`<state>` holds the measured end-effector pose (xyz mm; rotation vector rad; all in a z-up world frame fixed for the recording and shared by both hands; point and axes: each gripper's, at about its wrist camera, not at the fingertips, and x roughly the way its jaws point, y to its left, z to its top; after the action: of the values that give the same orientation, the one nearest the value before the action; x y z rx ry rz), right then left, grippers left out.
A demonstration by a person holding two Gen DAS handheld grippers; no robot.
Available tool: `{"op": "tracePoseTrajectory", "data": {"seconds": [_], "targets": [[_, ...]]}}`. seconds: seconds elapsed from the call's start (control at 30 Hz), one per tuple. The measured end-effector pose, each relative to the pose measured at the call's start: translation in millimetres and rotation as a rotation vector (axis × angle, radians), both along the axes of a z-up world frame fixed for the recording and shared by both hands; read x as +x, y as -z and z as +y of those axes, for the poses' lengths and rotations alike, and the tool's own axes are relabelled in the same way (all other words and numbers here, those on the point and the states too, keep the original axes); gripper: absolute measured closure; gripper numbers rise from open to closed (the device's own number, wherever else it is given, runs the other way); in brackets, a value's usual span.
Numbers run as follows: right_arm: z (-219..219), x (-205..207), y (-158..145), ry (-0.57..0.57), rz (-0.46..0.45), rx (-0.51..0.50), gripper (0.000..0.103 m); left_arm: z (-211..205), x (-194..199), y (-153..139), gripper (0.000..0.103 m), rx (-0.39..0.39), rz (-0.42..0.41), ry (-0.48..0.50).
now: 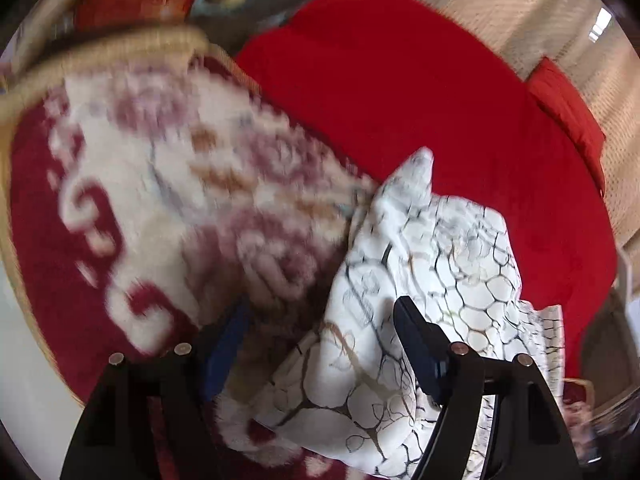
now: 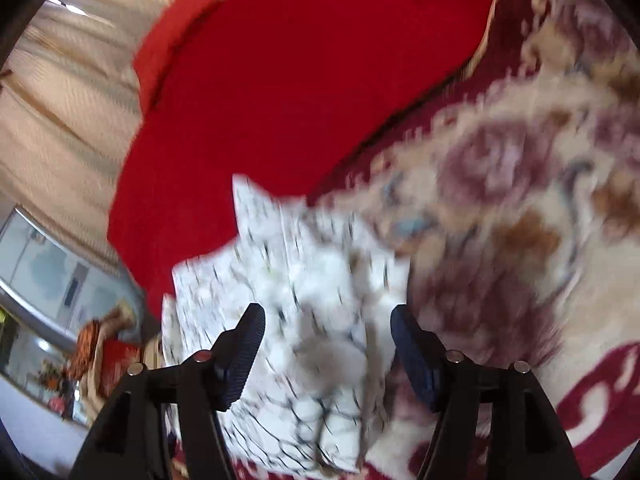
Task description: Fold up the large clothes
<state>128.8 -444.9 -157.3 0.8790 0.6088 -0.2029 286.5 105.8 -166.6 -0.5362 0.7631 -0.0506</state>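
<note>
A bundled white cloth (image 1: 420,248) with a black and gold crackle print lies on a plush red and cream floral blanket (image 1: 160,168). In the left wrist view it sits between the fingers of my left gripper (image 1: 320,328), whose jaws stand wide apart. The left blue pad (image 1: 228,340) is off the cloth, while the right finger (image 1: 416,340) rests against its folds. The right wrist view is blurred. There the same cloth (image 2: 312,280) lies under and between the spread fingers of my right gripper (image 2: 326,332), and no pad visibly presses on it.
A plain red bedspread (image 1: 400,100) (image 2: 300,80) lies beyond the blanket (image 2: 500,200), with a red pillow (image 1: 568,112) (image 2: 172,44) at its far edge. A beige ribbed curtain (image 1: 520,8) (image 2: 68,100) hangs behind. Shelves with clutter (image 2: 96,356) show at the lower left of the right wrist view.
</note>
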Motion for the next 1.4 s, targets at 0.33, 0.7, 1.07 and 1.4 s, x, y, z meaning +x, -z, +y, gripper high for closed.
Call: {"op": "tracePoseTrajectory", "data": {"seconds": [0.33, 0.7, 1.07, 1.4], "targets": [[86, 99, -49, -0.294, -0.009, -0.125, 0.036, -1, -4, -10, 0.023, 0.077, -0.047, 0.044], [138, 259, 30, -0.346, 0.348, -0.045, 0.037, -12, 15, 17, 0.022, 0.158, 0.114, 0.098], [130, 222, 11, -0.342, 0.257, -0.022, 0.036, 9, -4, 7, 0.022, 0.097, 0.089, 0.095], [174, 163, -44, -0.452, 0.071, -0.134, 0.044, -4, -61, 19, 0.022, -0.117, 0.063, 0.225]]}}
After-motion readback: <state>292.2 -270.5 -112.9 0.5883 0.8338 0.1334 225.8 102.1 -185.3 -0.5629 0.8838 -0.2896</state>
